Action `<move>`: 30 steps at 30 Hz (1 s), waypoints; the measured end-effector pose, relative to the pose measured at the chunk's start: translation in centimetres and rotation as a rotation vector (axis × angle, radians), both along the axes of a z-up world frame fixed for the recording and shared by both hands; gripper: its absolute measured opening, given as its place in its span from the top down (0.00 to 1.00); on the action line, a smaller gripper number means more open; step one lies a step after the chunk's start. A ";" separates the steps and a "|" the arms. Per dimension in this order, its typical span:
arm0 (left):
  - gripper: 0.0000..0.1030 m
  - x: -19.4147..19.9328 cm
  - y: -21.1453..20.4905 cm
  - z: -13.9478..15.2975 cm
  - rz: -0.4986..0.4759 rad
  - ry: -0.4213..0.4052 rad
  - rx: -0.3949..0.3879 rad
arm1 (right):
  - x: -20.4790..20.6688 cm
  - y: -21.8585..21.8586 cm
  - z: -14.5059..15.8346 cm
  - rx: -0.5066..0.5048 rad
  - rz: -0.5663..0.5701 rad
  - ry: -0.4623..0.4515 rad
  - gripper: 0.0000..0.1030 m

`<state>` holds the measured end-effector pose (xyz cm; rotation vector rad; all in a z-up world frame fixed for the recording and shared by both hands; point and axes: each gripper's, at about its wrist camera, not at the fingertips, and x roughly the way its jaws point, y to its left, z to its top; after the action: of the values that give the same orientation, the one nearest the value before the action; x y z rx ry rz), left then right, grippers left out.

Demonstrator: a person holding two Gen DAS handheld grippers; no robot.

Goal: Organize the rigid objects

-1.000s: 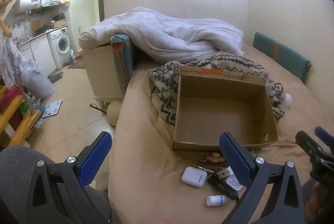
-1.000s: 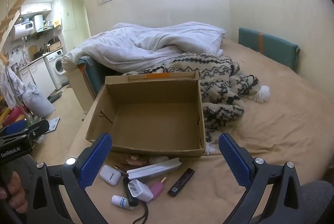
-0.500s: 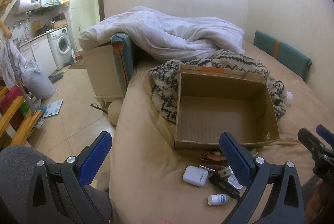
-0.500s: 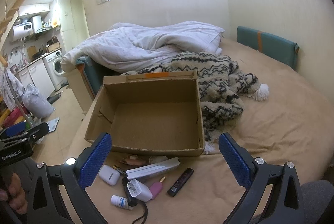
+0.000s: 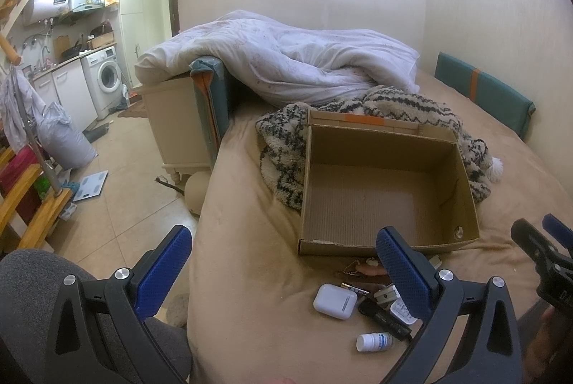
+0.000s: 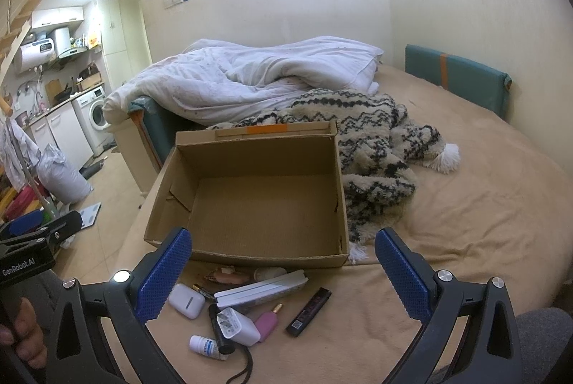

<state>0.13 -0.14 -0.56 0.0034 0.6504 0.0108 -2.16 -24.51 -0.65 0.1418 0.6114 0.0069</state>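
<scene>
on the bed (image 6: pixel 465 222), bare cardboard box (image 6: pixel 250 197), both grippers (image 5: pixel 283 258) (image 6: pixel 283 258) wide apart, nothing held

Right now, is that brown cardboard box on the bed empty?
Empty: the brown cardboard box shows only bare floor; the white earbud case lies outside it.

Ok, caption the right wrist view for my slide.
Open right gripper hovers over small items, including a white earbud case, before an empty brown cardboard box.

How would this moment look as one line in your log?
left gripper: open, empty | right gripper: open, empty | cardboard box: empty | small items: on bed
</scene>
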 end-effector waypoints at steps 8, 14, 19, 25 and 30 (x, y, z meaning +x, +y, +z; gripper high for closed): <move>0.00 0.0 0.0 0.0 -0.001 0.001 0.001 | 0.0 0.0 0.0 0.000 -0.001 -0.001 0.00; 0.00 0.1 0.0 -0.1 0.002 0.003 0.000 | 0.0 0.0 0.0 0.000 0.000 -0.001 0.00; 0.00 0.1 0.0 -0.2 0.001 0.003 0.000 | 0.0 0.0 0.0 -0.001 -0.001 -0.001 0.00; 0.00 0.1 0.0 -0.2 0.002 0.003 -0.001 | 0.0 0.0 0.0 -0.001 -0.001 -0.001 0.00; 0.00 0.1 0.0 -0.2 0.002 0.004 -0.001 | 0.0 0.0 0.0 -0.001 -0.001 -0.001 0.00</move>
<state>0.25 -0.11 -0.73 0.0020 0.6540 0.0119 -2.16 -24.54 -0.63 0.1416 0.6105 0.0058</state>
